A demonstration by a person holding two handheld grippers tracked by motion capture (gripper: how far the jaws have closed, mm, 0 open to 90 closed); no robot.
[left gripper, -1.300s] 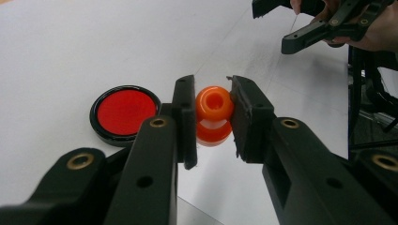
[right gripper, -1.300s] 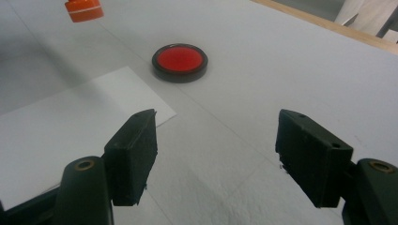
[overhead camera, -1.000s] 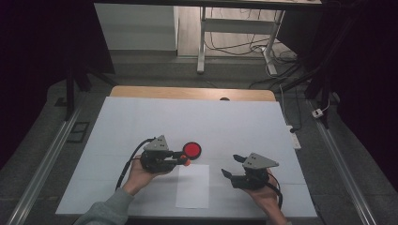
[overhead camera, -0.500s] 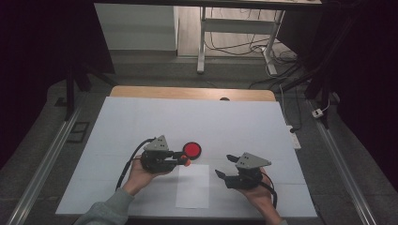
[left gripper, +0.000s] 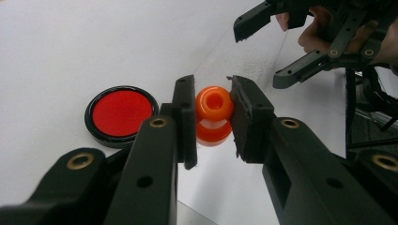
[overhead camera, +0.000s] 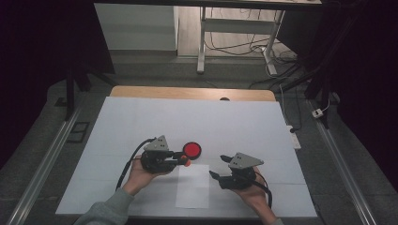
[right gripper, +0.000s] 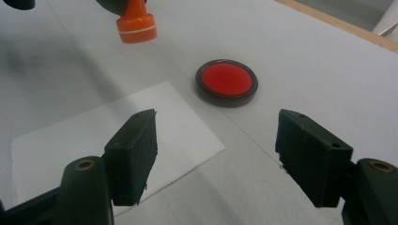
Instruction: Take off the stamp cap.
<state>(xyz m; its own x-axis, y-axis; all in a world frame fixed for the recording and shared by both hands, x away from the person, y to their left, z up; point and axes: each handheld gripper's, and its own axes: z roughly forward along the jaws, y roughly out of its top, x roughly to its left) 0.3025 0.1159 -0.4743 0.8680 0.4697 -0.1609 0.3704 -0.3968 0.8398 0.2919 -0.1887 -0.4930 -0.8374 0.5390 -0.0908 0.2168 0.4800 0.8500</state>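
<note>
Beside the red ink pad, the left gripper clenched an orange stamp; the right gripper stood released above the paper sheet.

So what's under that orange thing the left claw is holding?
The orange stamp is clamped in the left gripper, held above the white sheet of paper near its corner. The red ink pad lies beside it, not beneath. The stamp's underside is hidden.

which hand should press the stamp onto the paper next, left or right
Left, probably. The left gripper is already shut on the orange plastic stamp, beside the round red ink pad and near the white paper sheet's edge. The right gripper is open and holds nothing.
</note>
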